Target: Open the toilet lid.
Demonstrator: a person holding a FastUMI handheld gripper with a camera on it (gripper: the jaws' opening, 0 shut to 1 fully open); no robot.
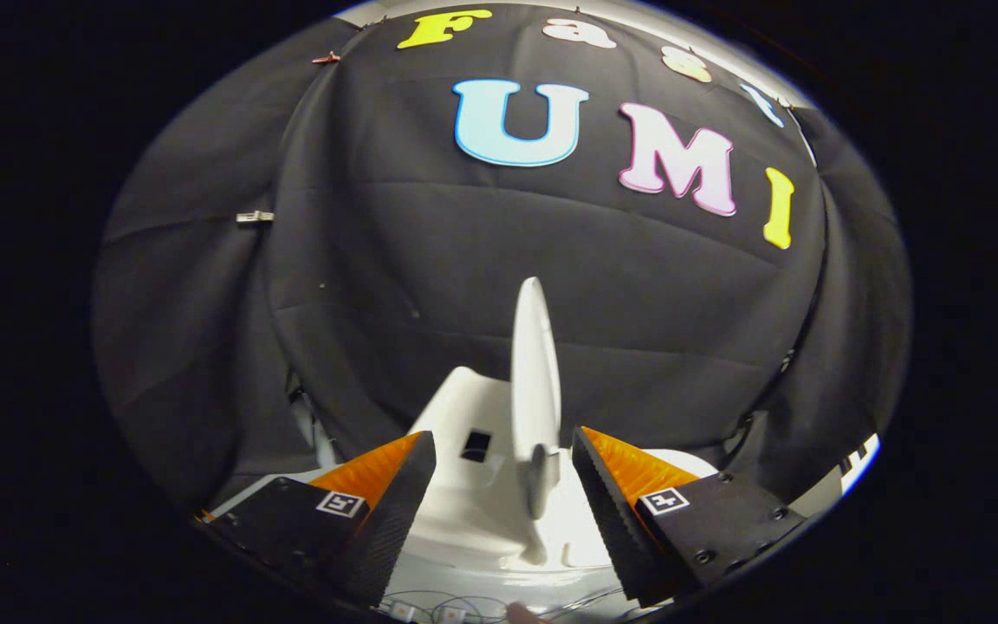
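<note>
Between the two gripper fingers, and a little beyond their tips, a white toilet lid [535, 364] stands upright, seen edge-on as a tall, narrow oval blade. It rises from the back of a white toilet [473, 520], whose glossy body spreads out below and between the fingers. To the left of the lid sits a white, sloped block of the toilet's rear part with a small dark rectangular opening [476, 445] in it.

The gripper [503, 451] has its fingers spread wide apart, with nothing pinched between them. Each finger is a black wedge with a ribbed inner face and an orange upper surface; each also carries a small square black-and-white marker. The left finger [378, 507] and the right finger [638, 511] sit on either side of the lid's base, and neither touches it.

Near the bottom, just this side of the toilet, thin wires [464, 607] loop across a pale surface. Black cloth [378, 260] hangs behind everything as the far wall, creased and draped, with a small clip [255, 217] fixed on it at the far left.
</note>
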